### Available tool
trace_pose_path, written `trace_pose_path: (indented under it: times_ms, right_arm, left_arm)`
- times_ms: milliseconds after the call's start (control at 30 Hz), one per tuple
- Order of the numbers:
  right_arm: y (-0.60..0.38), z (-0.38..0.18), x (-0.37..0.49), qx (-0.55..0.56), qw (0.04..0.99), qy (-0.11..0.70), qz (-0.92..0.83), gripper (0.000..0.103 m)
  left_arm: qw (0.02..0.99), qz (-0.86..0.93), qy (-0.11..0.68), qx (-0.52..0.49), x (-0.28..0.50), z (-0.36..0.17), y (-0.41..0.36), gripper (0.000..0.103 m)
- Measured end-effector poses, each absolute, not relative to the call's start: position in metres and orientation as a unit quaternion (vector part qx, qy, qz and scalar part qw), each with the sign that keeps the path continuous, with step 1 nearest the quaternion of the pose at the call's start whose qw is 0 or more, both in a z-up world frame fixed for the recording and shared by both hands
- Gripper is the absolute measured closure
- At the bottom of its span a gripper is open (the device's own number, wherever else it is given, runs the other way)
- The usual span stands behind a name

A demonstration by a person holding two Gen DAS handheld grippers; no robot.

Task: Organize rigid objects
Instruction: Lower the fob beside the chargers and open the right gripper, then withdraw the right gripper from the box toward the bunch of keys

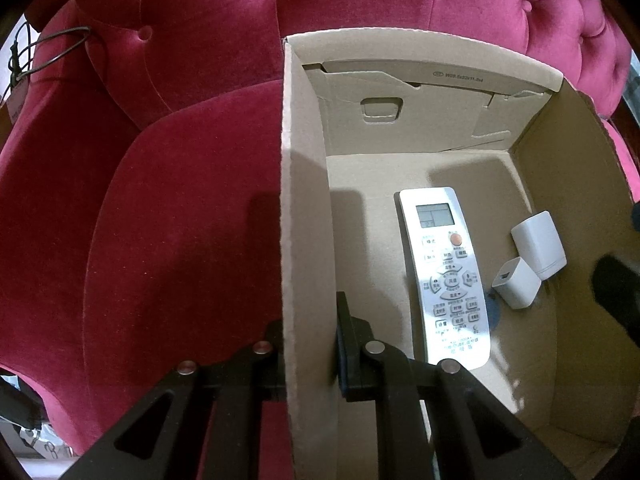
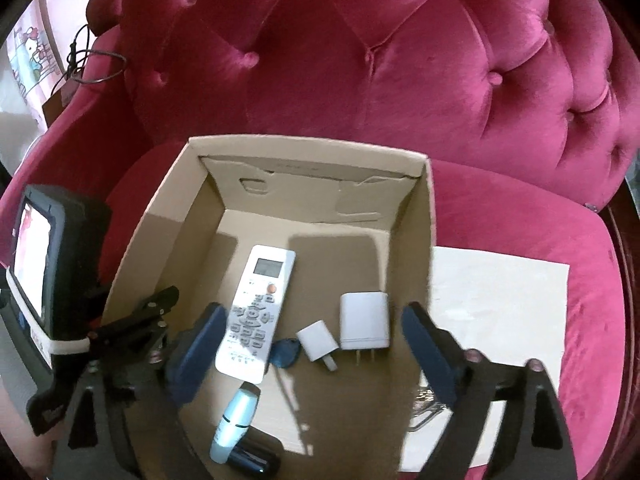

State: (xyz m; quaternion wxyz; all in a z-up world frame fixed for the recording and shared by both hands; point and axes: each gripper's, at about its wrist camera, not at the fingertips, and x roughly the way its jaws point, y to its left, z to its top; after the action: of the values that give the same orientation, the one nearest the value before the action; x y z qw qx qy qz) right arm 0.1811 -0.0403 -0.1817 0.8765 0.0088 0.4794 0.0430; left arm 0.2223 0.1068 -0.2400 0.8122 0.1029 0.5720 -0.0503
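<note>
An open cardboard box (image 1: 306, 184) (image 2: 308, 145) sits on a red velvet armchair. My left gripper (image 1: 310, 342) is shut on the box's left wall, one finger outside it and one inside. On the box floor lie a white remote (image 1: 444, 276) (image 2: 256, 312), a large white charger (image 1: 538, 242) (image 2: 364, 320), a small white charger (image 1: 516, 284) (image 2: 316, 338), a blue tag (image 2: 286, 353), a pale blue tube (image 2: 236, 420) and a dark cylinder (image 2: 254, 456). My right gripper (image 2: 312, 316) hangs open above these things with nothing between its pads.
The armchair's tufted back (image 2: 400, 60) rises behind the box. A white sheet (image 2: 500, 312) lies on the seat to the box's right, with metal keys (image 2: 428, 400) at its near edge. A black cable (image 2: 96, 60) hangs over the left armrest.
</note>
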Motion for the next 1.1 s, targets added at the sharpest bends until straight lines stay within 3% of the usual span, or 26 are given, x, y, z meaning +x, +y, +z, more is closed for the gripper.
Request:
trace_pose_path:
  times_ms: [133, 567, 1100]
  right_arm:
    - [-0.053, -0.171, 0.177, 0.004, 0.880, 0.474, 0.039, 0.002]
    - [-0.120, -0.155, 0.156, -0.017, 0.884, 0.468, 0.002, 0.002]
    - [-0.174, -0.206, 0.123, -0.022, 0.877, 0.480, -0.001, 0.002]
  left_arm:
    - [0.812, -0.049, 0.572, 0.104, 0.223, -0.239, 0.106, 0.089]
    - [0.812, -0.048, 0.571, 0.105, 0.222, -0.239, 0.104, 0.089]
    - [0.812, -0.046, 0.572, 0.107, 0.222, -0.238, 0.104, 0.089]
